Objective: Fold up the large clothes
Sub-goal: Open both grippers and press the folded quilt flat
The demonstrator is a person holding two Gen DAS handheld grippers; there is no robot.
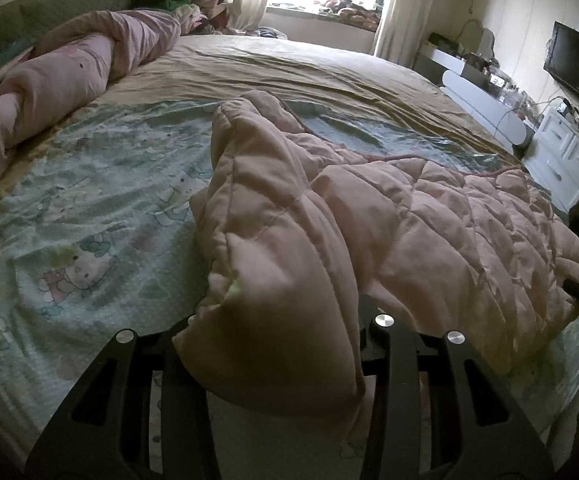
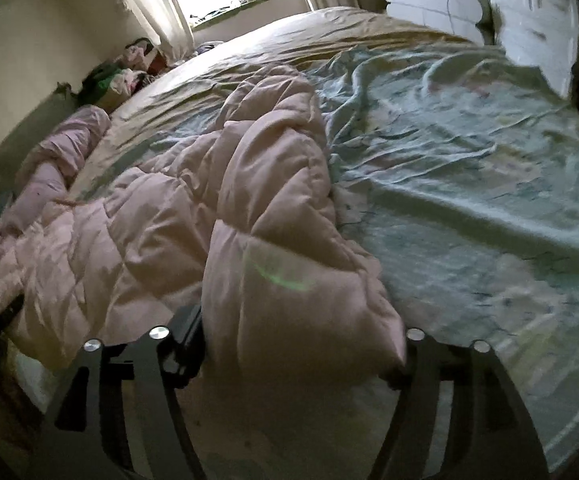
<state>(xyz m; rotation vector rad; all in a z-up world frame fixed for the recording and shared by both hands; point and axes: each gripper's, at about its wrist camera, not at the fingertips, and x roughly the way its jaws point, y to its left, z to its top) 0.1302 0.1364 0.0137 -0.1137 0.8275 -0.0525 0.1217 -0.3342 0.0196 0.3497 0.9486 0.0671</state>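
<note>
Lying bunched on a bed (image 1: 89, 208), a pink quilt (image 1: 389, 216) is pinched by the left gripper (image 1: 273, 344); the right gripper (image 2: 301, 344) stands wide, quilt between its fingers, contact unclear.

The pink quilt (image 1: 369, 220) is puffy, stitched matt cloth. Under it, the blue printed sheet (image 1: 89, 208) looks thin and creased; beyond it, the tan sheet (image 1: 289, 64) shows a faint sheen.

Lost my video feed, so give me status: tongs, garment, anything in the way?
Left tongs shut on pink quilted coat. Right tongs open, coat fold between them. Coat bunched on cartoon-print sheet. Nothing blocking.
</note>
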